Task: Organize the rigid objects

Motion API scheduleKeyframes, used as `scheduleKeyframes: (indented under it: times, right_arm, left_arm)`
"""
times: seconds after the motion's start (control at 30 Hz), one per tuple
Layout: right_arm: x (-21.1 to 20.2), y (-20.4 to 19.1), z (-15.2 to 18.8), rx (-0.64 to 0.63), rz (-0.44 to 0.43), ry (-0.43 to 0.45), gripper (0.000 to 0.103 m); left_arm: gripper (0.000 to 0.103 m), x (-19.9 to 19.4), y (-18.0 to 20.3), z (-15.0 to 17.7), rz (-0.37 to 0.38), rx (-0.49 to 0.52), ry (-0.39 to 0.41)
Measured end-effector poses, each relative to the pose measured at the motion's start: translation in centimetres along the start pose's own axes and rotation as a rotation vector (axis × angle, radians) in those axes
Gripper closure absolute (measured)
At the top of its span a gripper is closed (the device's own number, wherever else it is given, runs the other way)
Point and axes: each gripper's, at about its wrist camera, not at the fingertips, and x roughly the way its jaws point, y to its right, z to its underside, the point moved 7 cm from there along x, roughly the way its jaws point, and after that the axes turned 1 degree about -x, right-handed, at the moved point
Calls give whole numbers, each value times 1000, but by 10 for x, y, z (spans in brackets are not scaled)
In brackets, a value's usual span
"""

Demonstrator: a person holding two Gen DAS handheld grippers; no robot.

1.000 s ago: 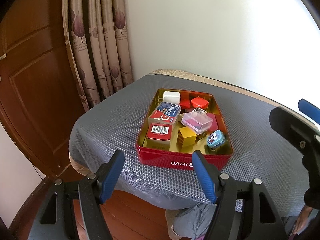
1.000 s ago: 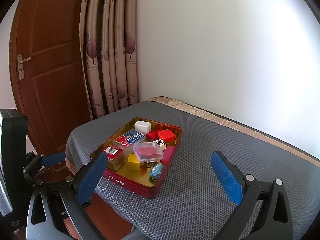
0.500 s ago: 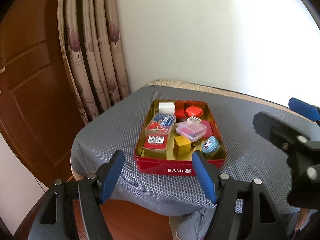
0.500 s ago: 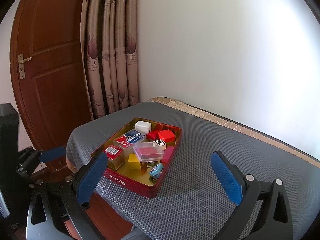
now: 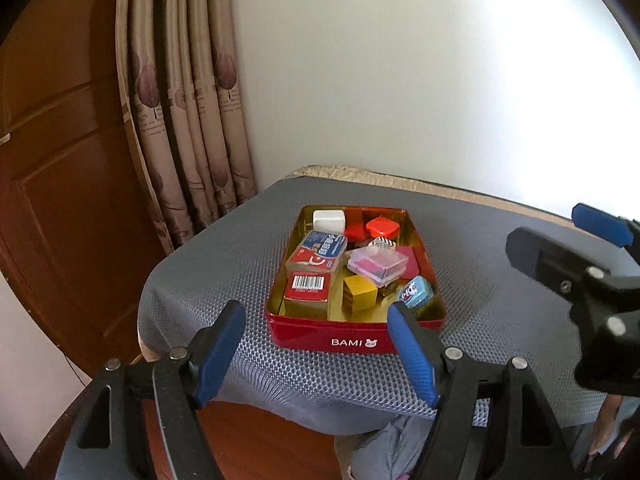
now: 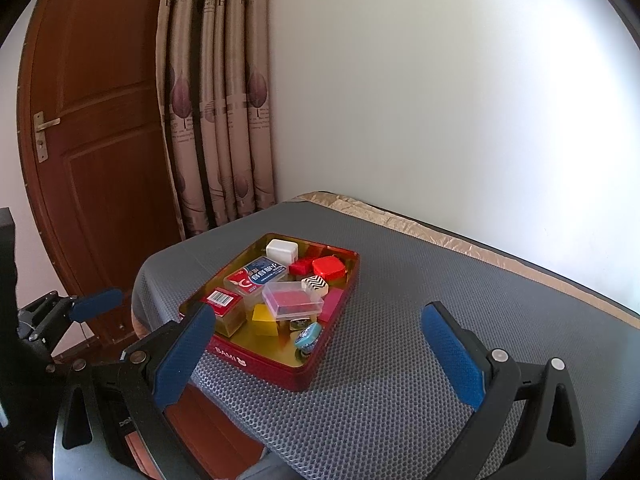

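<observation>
A red BAMI tin [image 5: 352, 340] [image 6: 280, 364] with a gold inside sits near the left end of the grey mat. It holds several small rigid things: a white block [image 5: 329, 219], a red barcode box [image 5: 307, 292], a yellow cube [image 5: 360, 293], a clear box with a pink insert [image 5: 378, 265] [image 6: 292, 299] and a blue oval tin [image 5: 416, 291]. My left gripper [image 5: 316, 350] is open and empty, short of the tin's front wall. My right gripper [image 6: 316, 358] is open and empty, above the mat beside the tin.
The grey mesh mat [image 6: 420, 340] covers a table against a white wall. A wooden door [image 6: 92, 140] and patterned curtains [image 6: 216, 120] stand at the left. The mat's front edge drops to a wooden floor [image 5: 256, 440]. The right gripper's body [image 5: 580, 280] shows at the right of the left wrist view.
Both grippers have drawn back and up from the tin, which looks smaller and farther in the left wrist view. Both stay open. Nothing in the tin has moved.
</observation>
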Motion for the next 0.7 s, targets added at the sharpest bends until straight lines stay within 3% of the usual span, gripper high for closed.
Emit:
scheduleKeyframes:
  times: [0.2, 0.53, 0.7]
  right_arm:
    - [1, 0, 1, 1, 0, -6, 0]
    - [1, 6, 6, 6, 12, -21, 0]
    - [3, 36, 12, 7, 65, -48, 0]
  left_arm:
    - [24, -1, 0, 2, -27, 13, 13]
    - [23, 2, -10, 3, -5, -39, 2]
    - [21, 2, -9, 2, -7, -26, -3]
